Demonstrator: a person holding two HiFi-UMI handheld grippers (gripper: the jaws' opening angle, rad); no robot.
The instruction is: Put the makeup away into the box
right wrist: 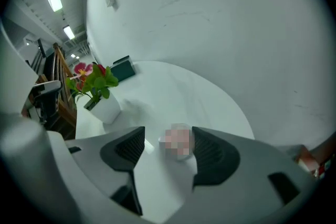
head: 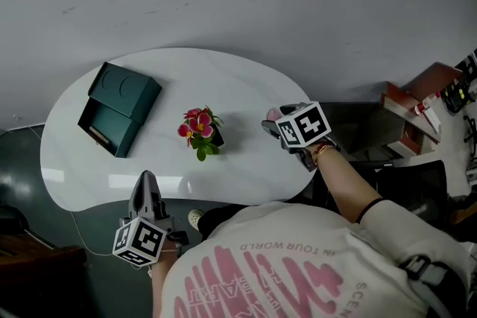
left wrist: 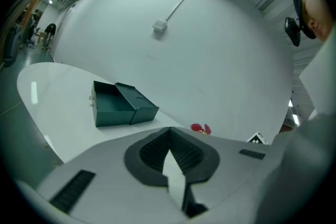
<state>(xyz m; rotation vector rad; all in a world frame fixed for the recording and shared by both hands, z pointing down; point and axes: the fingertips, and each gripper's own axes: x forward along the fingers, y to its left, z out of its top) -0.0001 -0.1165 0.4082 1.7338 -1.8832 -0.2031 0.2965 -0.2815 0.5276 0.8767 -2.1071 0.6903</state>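
A dark green box (head: 118, 108) lies open at the left of the white table (head: 246, 78), its lid tipped back; the left gripper view shows the box (left wrist: 123, 105) empty inside. A small pale pink makeup item (head: 274, 114) sits near the table's right edge. My right gripper (head: 271, 123) is angled down over it. In the right gripper view the gripper (right wrist: 165, 139) is open, and the makeup item (right wrist: 178, 140) stands between the jaws, close to the right-hand pad. My left gripper (head: 146, 176) hovers at the table's near edge. Its pads (left wrist: 169, 131) meet at the tip with nothing between them.
A white pot of pink flowers (head: 200, 132) stands mid-table between the box and the makeup; it also shows as the flower pot (right wrist: 97, 92). A grey wall runs behind the table. A cluttered shelf (head: 417, 112) is at the right, dark floor at the left.
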